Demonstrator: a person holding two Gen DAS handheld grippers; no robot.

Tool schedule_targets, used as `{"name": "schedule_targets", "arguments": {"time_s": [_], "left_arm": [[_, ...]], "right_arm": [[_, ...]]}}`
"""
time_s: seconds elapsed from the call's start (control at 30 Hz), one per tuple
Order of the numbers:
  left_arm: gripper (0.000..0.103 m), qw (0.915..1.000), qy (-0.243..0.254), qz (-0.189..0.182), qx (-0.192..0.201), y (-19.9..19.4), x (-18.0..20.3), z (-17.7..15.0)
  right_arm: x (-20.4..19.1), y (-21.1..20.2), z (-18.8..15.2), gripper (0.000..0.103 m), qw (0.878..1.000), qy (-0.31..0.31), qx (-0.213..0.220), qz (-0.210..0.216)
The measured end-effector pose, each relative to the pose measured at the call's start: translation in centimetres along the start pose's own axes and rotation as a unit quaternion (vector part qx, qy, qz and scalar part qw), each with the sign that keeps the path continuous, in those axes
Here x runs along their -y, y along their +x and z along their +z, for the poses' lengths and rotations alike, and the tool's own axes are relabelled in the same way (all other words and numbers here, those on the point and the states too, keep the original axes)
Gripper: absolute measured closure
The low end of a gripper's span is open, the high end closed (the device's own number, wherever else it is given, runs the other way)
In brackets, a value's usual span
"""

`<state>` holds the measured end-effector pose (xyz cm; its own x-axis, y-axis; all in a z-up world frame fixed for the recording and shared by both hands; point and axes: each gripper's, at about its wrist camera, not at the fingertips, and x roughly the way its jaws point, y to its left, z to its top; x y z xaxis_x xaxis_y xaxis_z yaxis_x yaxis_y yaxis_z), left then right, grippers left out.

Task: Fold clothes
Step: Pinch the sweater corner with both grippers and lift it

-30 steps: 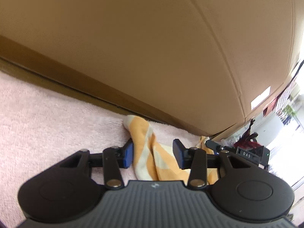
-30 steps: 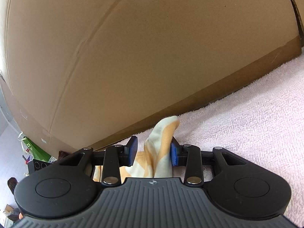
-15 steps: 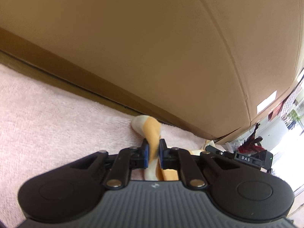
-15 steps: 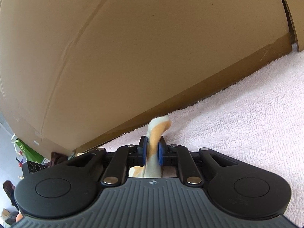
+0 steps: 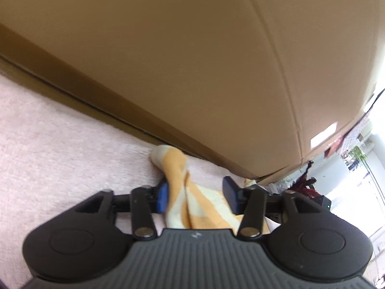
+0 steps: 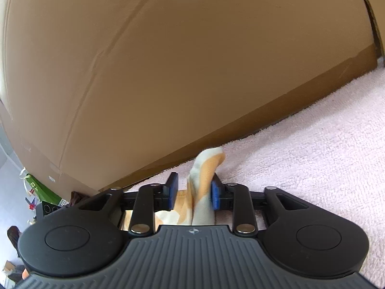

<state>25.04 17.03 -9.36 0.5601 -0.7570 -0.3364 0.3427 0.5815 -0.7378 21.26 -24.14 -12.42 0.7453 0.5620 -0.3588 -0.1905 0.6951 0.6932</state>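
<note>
both grippers [image 5: 196,196] [image 6: 193,193] reopened around orange-cream cloth [image 5: 179,180]

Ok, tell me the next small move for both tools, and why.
Probably draw both tools straight back. Left tool and right tool stand open around the cloth, whose corners lie on the towel near the box; neither grips it.

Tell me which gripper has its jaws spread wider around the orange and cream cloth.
The left gripper: a broad gap separates its blue pads, with the cloth against only one. The right gripper stands narrower, though also open.
</note>
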Motion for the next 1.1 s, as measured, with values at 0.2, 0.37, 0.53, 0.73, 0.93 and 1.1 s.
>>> {"name": "schedule_targets", "arguments": {"time_s": [0.2,0.37,0.53,0.73,0.93,1.1], "left_arm": [[0.039,0.9998,-0.017,-0.013,0.005,0.0,0.0,0.1],[0.037,0.9985,-0.045,-0.027,0.017,0.0,-0.3,0.3],[0.033,0.9979,-0.048,-0.037,0.024,0.2,0.1,0.2],[0.071,0.9985,-0.048,0.000,0.029,0.6,-0.1,0.1],[0.086,0.9990,-0.038,0.021,0.010,1.1,0.3,-0.1],[0.097,0.9976,-0.062,0.028,0.014,1.2,-0.2,-0.2]], "right_arm": [[-0.9,-0.4,-0.2,0.051,1.000,-0.023,-0.002,0.010],[-0.8,-0.4,-0.8,0.054,1.000,-0.014,0.004,0.007],[0.0,0.3,-0.7,0.065,1.000,0.006,0.012,0.000],[0.5,0.2,-0.9,0.074,1.000,0.014,0.011,-0.008],[0.5,0.1,-1.0,0.090,1.000,0.014,0.003,-0.026],[0.8,-0.3,-1.0,0.092,1.000,0.016,0.001,-0.027]]}}
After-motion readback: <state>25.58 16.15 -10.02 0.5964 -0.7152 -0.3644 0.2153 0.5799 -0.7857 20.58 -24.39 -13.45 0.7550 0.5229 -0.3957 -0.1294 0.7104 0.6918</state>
